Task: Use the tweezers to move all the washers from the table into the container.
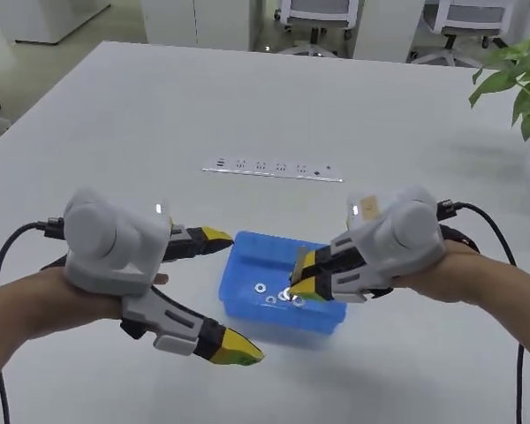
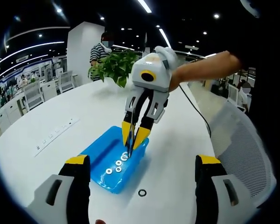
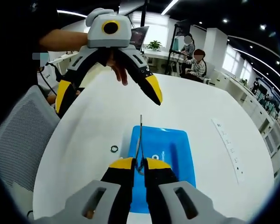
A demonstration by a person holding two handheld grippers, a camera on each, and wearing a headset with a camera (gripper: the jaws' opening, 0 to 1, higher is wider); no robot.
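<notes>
Left claw [image 1: 230, 293]: jaws spread wide, empty, hovering at the container's [image 1: 247, 252] left side. Container is a blue tray on the white desk [image 1: 247, 106], with several washers [image 1: 271, 296] inside. A loose washer [image 2: 142, 192] lies on the desk near it. Right claw [image 1: 299, 278]: clenched on the tweezers [image 3: 140, 135], whose long axis runs in line with the jaws. Their tips point down into the container, among the washers.

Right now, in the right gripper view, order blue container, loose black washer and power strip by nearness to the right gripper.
1. Blue container, directly beneath the right gripper.
2. Black washer, on the table, view's left.
3. Power strip, far right.
</notes>
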